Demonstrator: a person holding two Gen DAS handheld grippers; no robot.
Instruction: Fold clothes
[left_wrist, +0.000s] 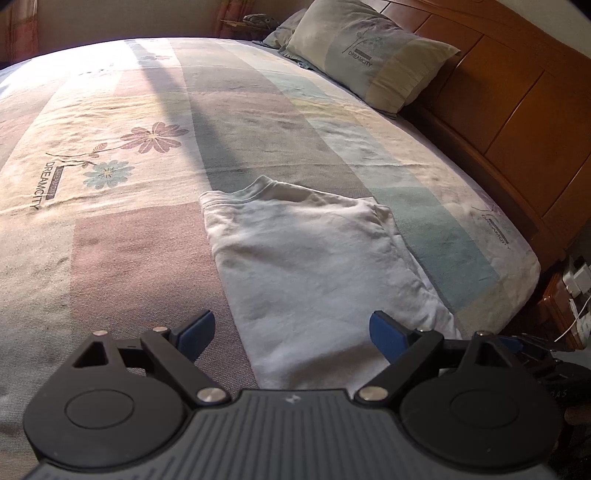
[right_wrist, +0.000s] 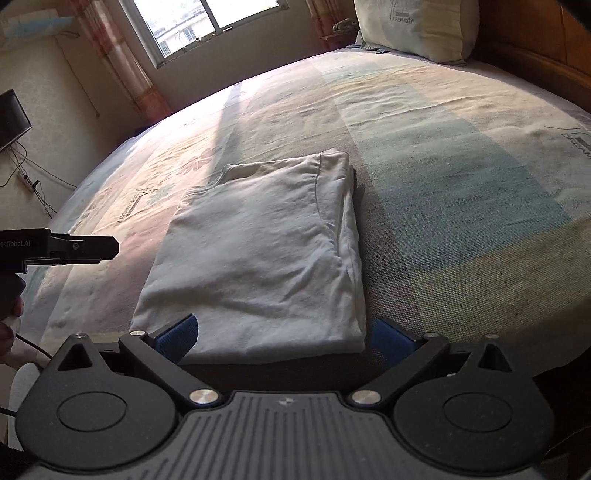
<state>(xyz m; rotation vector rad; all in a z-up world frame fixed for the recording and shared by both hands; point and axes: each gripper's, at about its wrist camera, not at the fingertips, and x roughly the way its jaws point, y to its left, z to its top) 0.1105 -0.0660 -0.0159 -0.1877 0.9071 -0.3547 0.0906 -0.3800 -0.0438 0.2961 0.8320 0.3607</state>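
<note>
The white T-shirt (right_wrist: 258, 254) lies flat on the bed (right_wrist: 461, 177), already narrowed into a long rectangle with its sleeves tucked in, collar at the 12 o'clock end and hem at 6 o'clock, just ahead of both tools. The right tongs (right_wrist: 282, 334) gape wide and hold nothing, blue pads straddling the hem's right corner; the left tongs (left_wrist: 291, 332) are equally wide and empty, hovering over the hem in their own view. The likely step is the crosswise fold: each tongs should pinch every layer at one hem corner, lift together, carry the hem toward the collar and lay it down square so the stacked right edge does not slip apart. At 1 o'clock a pillow (left_wrist: 369, 59) leans against the wooden headboard (left_wrist: 517, 103), well apart from the shirt; a window (right_wrist: 207, 22) sits at 11 o'clock. Nothing on the bed obstructs the fold.
</note>
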